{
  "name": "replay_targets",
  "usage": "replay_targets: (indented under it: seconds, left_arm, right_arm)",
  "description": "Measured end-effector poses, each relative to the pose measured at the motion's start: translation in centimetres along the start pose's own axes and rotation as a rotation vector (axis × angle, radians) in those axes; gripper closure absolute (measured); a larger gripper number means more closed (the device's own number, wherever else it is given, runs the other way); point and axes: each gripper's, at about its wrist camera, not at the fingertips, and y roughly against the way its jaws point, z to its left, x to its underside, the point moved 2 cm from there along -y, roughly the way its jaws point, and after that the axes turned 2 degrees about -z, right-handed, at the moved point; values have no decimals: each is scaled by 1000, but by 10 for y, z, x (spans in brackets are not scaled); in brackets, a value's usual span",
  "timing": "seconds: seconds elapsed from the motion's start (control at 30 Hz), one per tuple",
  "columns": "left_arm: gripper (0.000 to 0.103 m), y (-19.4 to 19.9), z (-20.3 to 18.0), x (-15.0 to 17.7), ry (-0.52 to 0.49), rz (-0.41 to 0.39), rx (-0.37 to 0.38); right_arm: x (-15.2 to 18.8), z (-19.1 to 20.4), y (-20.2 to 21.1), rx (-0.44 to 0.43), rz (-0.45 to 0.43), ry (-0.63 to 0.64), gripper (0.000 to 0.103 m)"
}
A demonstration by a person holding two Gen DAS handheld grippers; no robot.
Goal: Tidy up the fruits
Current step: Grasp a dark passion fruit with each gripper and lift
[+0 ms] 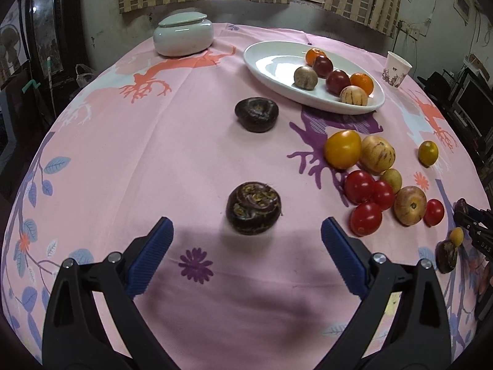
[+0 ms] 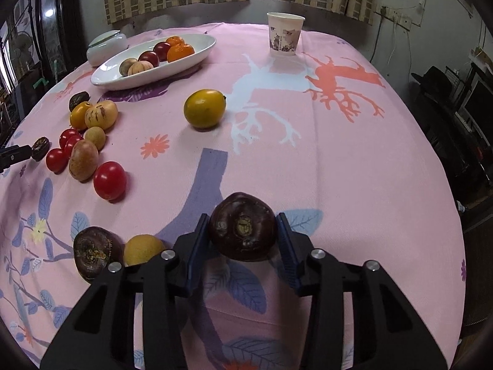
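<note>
My left gripper (image 1: pixel 246 231) is open and empty, just short of a dark purple-brown fruit (image 1: pixel 253 208) on the pink cloth. A second dark fruit (image 1: pixel 256 114) lies farther ahead. My right gripper (image 2: pixel 243 231) is shut on another dark fruit (image 2: pixel 242 226), held just above the cloth. A white oval plate (image 1: pixel 268 61) holds oranges, dark plums and striped fruits; it also shows in the right wrist view (image 2: pixel 107 77). A cluster of red tomatoes (image 1: pixel 365 200) and yellow fruits (image 1: pixel 342 149) lies right of the left gripper.
A lidded white ceramic jar (image 1: pixel 183 35) stands at the back left. A paper cup (image 2: pixel 285 34) stands at the back. A lone yellow fruit (image 2: pixel 205 108) lies mid-table. A dark fruit (image 2: pixel 94 251) and a yellow one (image 2: pixel 141 248) lie left of my right gripper.
</note>
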Motion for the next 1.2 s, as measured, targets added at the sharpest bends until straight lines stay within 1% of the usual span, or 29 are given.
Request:
replay_targets:
  seconds: [0.1, 0.3, 0.47, 0.57, 0.6, 0.63, 0.67, 0.7, 0.73, 0.8, 0.87, 0.97, 1.1, 1.2]
  left_arm:
    - [5, -4, 6, 1, 33, 8, 10]
    - [5, -14, 7, 2, 44, 18, -3]
    - [5, -18, 4, 3, 21, 21, -14]
    - [7, -23, 2, 3, 10, 32, -16]
    - [8, -25, 2, 2, 7, 34, -24]
    - [16, -26, 1, 2, 1, 33, -43]
    - [27, -27, 1, 1, -9, 25, -70]
    - [32, -27, 0, 0, -21, 19, -75]
    - [43, -27, -1, -1, -27, 17, -65]
    - [60, -25, -3, -3, -31, 13, -55]
    - [61, -25, -3, -4, -26, 11, -62]
    - [61, -22, -5, -2, -29, 13, -51]
    - [61, -10, -12, -4, -44, -2, -15]
    - [61, 3, -19, -12, -70, -32, 7]
  right_arm:
    - [-2, -7, 4, -8, -20, -33, 60]
    - [-5, -13, 10, -43, -57, -78, 59]
    - [-5, -12, 10, -60, -62, -79, 59]
    - [-5, -9, 11, -71, -65, -67, 59]
    - [-5, -8, 12, -73, -68, -65, 59]
    - [-5, -7, 12, -74, -68, -61, 59]
    - [-5, -6, 12, -75, -68, -57, 59]
    - [-5, -5, 12, -73, -69, -54, 59]
    - [-5, -5, 12, -74, -68, -55, 59]
    - [-5, -5, 11, -74, -68, -57, 59]
    - [-5, -5, 12, -74, -68, -57, 59]
    - [-5, -5, 12, -71, -73, -57, 59]
    - [-6, -4, 13, -70, -87, -62, 59]
    - [-11, -1, 19, -74, -108, -66, 59]
